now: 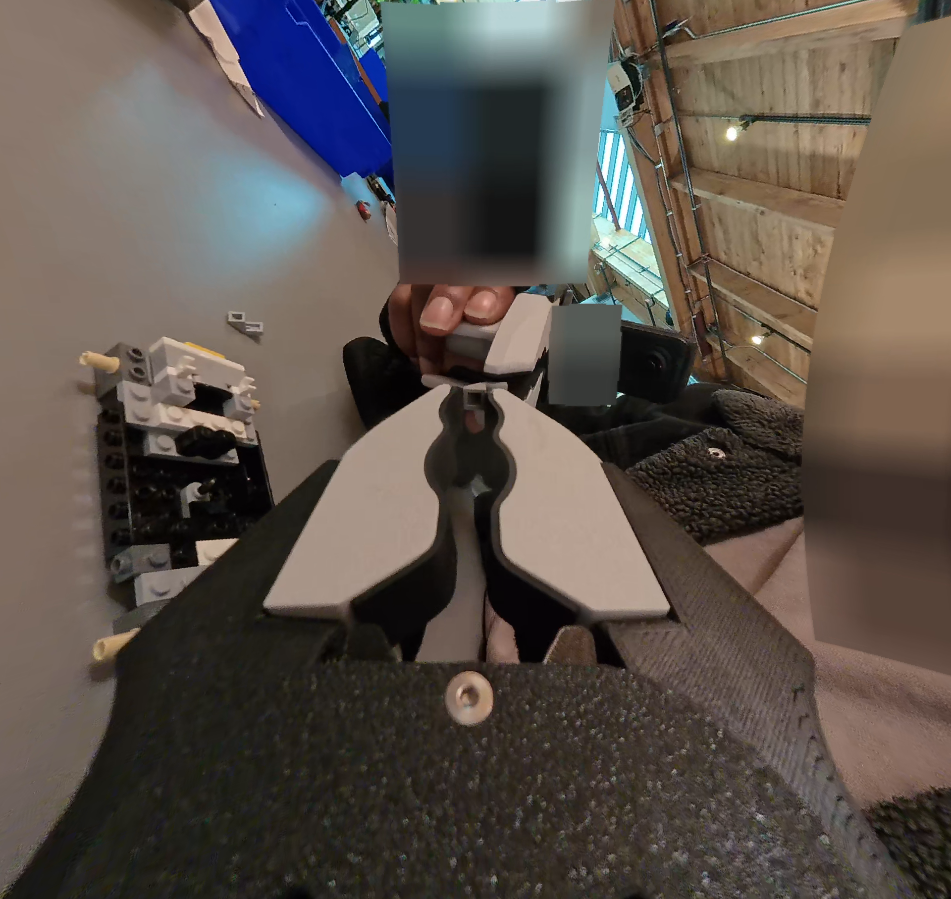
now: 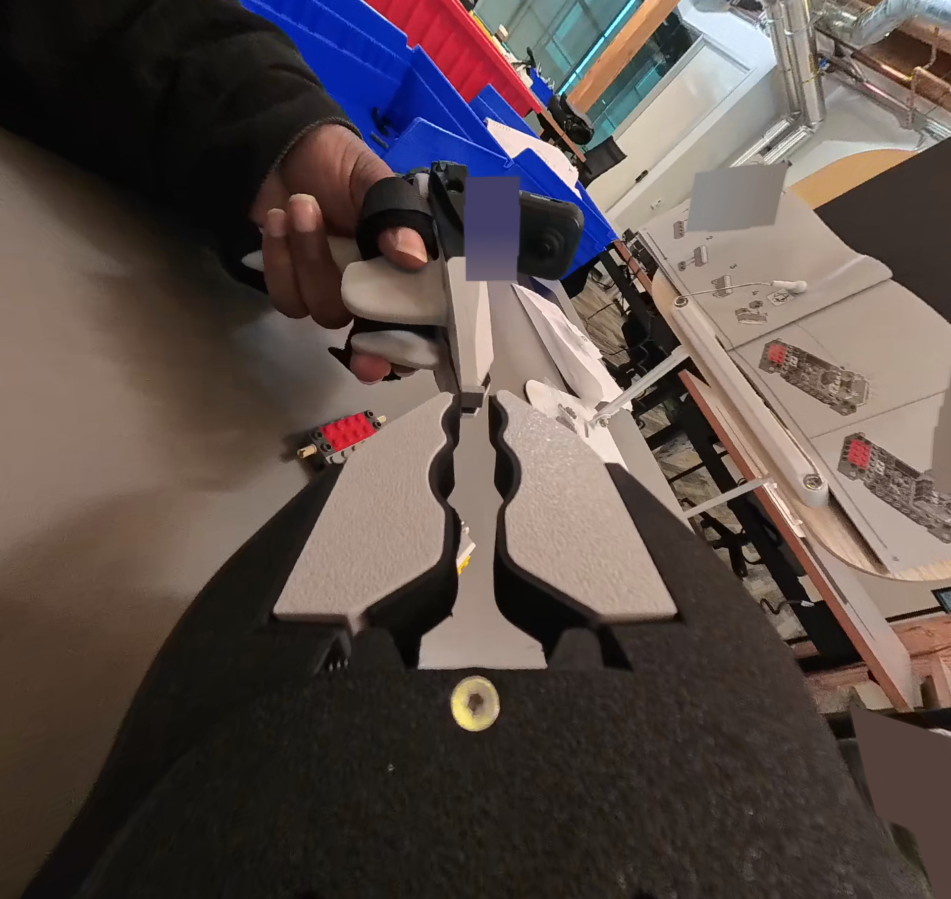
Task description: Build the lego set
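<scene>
The partly built lego model [image 1: 175,462] lies on the grey table at the left: a black frame with grey bricks and tan pins. Its red-brick end [image 2: 345,434] shows in the right wrist view; the rest is hidden behind my fingers. My left gripper [image 1: 471,393] is held above the table, shut on a small grey piece [image 1: 472,395]. My right gripper [image 2: 472,403] meets it tip to tip. Its jaws stand a little apart on either side of that piece [image 2: 474,400], and I cannot tell if they touch it. A hand [image 2: 319,251] holds the left gripper.
Two small loose grey pieces [image 1: 246,323] lie beyond the model. Blue bins [image 2: 360,66] and a red bin [image 2: 437,25] line the table's far side. An open instruction booklet [image 2: 803,359] and a white lamp arm [image 2: 746,411] are at the right. A black fleece [image 1: 720,462] lies nearby. Only a small space, under 4 cm, lies between the two pairs of fingers.
</scene>
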`<state>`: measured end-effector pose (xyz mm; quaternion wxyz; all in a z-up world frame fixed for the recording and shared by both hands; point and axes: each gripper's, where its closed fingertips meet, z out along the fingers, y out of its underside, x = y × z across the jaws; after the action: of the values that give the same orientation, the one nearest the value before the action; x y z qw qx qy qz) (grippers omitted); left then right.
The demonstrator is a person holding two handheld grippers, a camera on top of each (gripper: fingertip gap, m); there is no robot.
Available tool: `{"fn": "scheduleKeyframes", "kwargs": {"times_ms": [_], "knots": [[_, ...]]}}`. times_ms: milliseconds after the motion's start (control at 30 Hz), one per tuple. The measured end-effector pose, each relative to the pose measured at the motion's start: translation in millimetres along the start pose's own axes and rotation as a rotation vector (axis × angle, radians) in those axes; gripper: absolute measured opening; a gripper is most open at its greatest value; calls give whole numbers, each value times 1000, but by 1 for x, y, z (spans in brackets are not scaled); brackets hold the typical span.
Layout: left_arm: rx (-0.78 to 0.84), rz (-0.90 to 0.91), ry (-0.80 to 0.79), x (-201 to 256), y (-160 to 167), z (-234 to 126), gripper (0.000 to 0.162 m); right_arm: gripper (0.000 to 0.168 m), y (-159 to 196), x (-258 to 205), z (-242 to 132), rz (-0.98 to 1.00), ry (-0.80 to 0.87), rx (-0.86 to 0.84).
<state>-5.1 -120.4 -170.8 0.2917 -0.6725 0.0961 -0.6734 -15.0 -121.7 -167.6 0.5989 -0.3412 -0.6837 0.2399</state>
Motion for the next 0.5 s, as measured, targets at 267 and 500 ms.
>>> {"fn": "scheduleKeyframes", "kwargs": {"times_ms": [267,500], "knots": [[0,-12,13,2,1,1,8,8,2,-1,1,-6,0,-11],[4,38,11,5,-1,1,11,7,1,0,0,42,-10,2]]}}
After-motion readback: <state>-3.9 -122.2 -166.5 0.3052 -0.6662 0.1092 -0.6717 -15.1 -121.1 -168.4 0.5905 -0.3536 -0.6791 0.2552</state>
